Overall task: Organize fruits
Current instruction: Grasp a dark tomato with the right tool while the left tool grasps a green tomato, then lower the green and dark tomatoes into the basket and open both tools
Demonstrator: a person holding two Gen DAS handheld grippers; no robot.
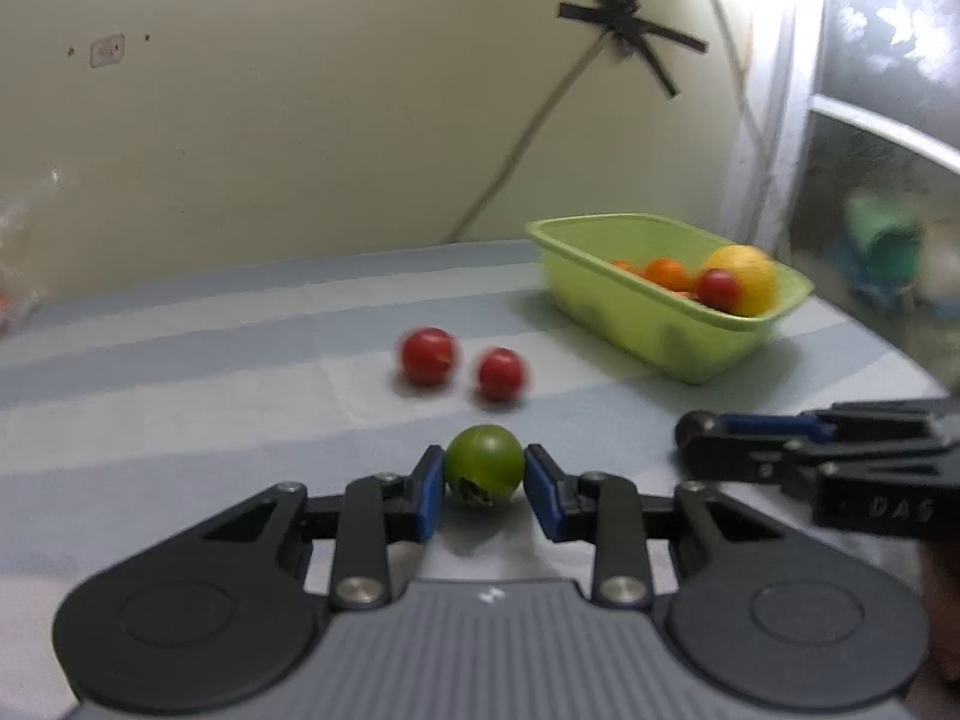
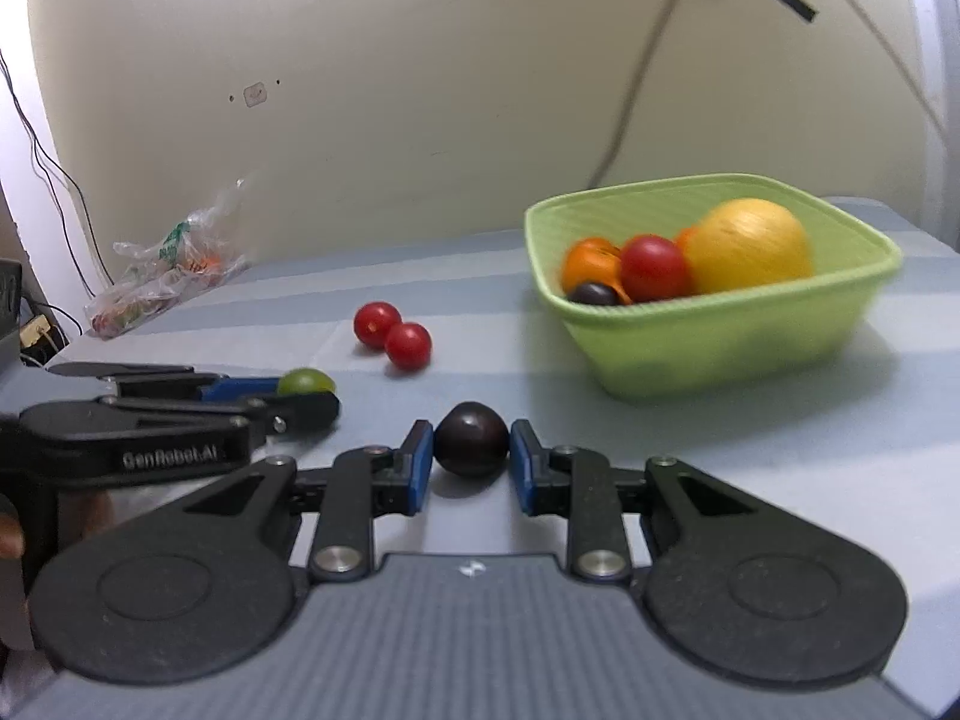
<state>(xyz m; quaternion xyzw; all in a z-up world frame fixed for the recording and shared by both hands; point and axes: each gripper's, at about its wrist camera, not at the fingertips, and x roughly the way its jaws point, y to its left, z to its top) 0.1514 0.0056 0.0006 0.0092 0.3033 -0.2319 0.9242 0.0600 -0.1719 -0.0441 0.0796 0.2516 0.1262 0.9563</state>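
Note:
My left gripper (image 1: 483, 456) is shut on a small green fruit (image 1: 483, 471), its blue pads pressing both sides low over the striped cloth. To its right, my right gripper (image 2: 471, 429) is shut on a dark purple fruit (image 2: 471, 449). Each gripper shows side-on in the other's view: the right gripper (image 1: 690, 435), the left gripper (image 2: 312, 393). Two red fruits (image 2: 376, 324) (image 2: 408, 345) lie loose on the cloth just beyond. The light green basket (image 2: 720, 354) at the far right holds a big yellow fruit (image 2: 747, 246) plus red, orange and dark ones.
A crumpled plastic bag (image 2: 162, 264) lies at the back left against the wall. A cable taped to the wall (image 1: 624, 24) hangs down behind the basket. A window frame (image 1: 804, 138) bounds the right side. A hand shows at the lower left in the right wrist view.

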